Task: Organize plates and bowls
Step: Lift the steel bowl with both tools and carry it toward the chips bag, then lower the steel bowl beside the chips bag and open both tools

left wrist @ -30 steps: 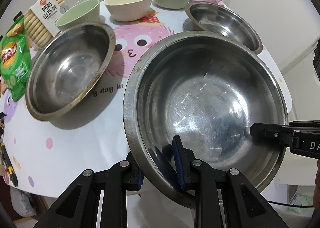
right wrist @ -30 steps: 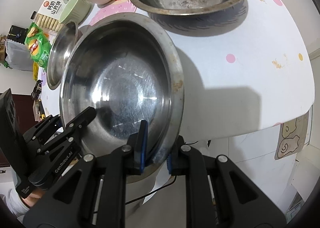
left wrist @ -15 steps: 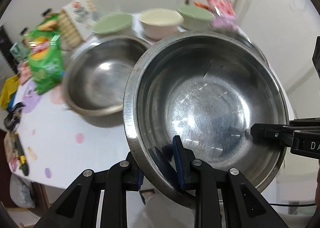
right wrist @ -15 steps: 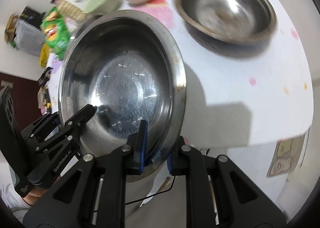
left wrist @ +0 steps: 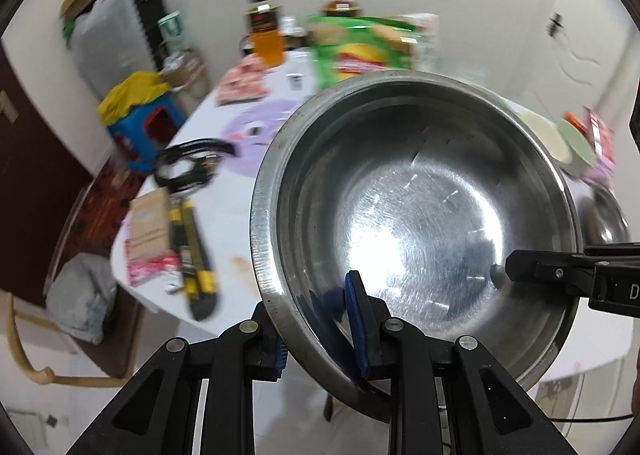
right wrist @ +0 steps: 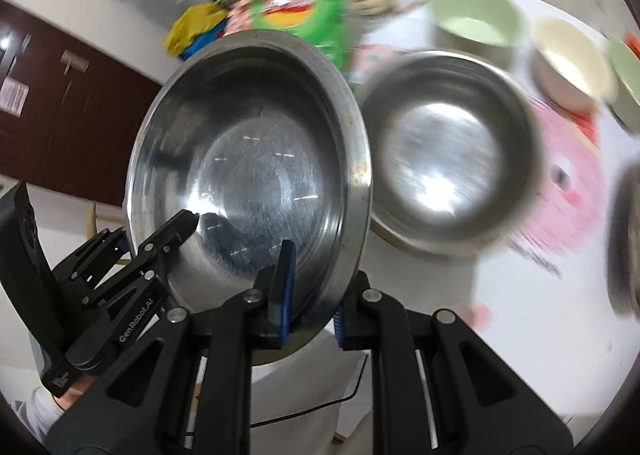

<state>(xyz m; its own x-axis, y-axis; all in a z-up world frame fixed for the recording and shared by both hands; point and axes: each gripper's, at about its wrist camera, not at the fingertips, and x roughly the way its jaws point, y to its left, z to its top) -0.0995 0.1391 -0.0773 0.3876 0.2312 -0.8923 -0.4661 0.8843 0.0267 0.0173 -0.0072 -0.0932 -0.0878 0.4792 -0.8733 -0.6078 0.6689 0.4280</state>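
Steel bowls (right wrist: 452, 151), two, green bowls (right wrist: 474, 15), two

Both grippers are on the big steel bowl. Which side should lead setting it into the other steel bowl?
Right, probably. The right gripper clamps the big steel bowl on the rim nearest the other steel bowl; the left gripper clamps the far rim.

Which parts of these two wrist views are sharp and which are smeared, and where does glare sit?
Left wrist view: the held steel bowl and left gripper are sharp, a bright glare patch low in the bowl; table clutter behind is motion-blurred. Right wrist view: the same bowl and right gripper stay crisp; the second steel bowl, green bowl and chip bag are smeared; fisheye bends both.
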